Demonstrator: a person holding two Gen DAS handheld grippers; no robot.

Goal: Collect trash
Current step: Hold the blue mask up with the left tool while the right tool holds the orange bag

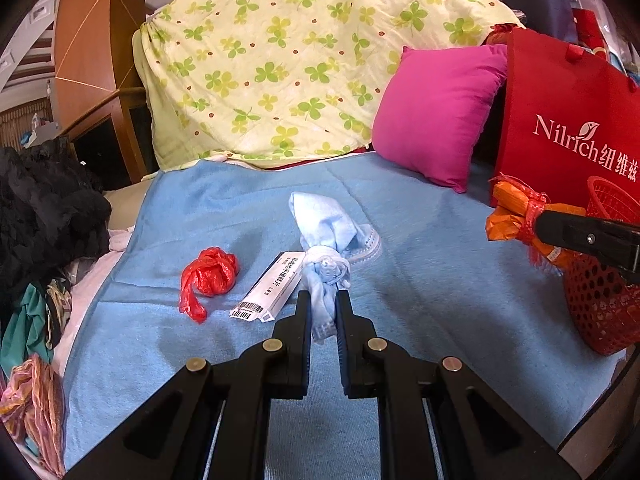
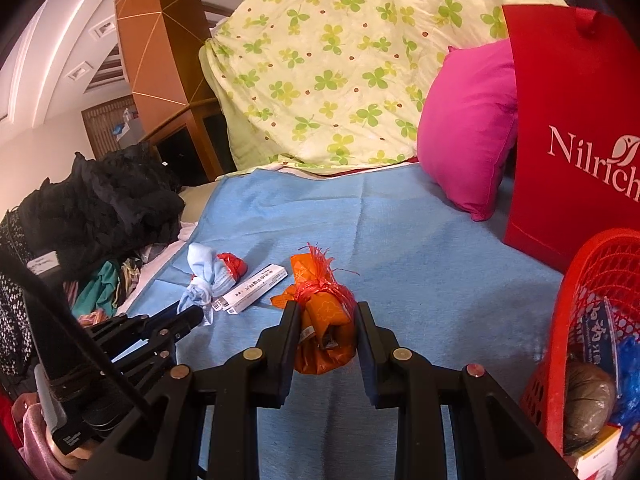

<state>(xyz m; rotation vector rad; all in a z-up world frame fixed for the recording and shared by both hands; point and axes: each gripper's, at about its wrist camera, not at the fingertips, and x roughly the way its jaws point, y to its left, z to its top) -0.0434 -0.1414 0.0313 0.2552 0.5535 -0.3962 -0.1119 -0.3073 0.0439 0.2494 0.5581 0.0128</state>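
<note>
My left gripper (image 1: 325, 304) is shut on the tail of a light blue knotted face-mask bundle (image 1: 324, 236) over the blue blanket (image 1: 420, 280). Just left of it lie a white carton with a barcode (image 1: 266, 290) and a crumpled red plastic bag (image 1: 208, 276). My right gripper (image 2: 327, 309) is shut on an orange wrapped packet tied with red net (image 2: 320, 300), held above the blanket. The left wrist view shows that packet (image 1: 514, 216) beside the red mesh basket (image 1: 600, 300). The right wrist view shows the left gripper (image 2: 192, 318) with the mask bundle (image 2: 204, 276).
The red basket (image 2: 576, 312) at the right holds several bits of trash. A red Nilrich bag (image 1: 568, 120) and a pink pillow (image 1: 436, 116) stand behind it. A clover-print quilt (image 1: 280, 60) is heaped at the back. Dark clothes (image 1: 44, 208) are piled on the left.
</note>
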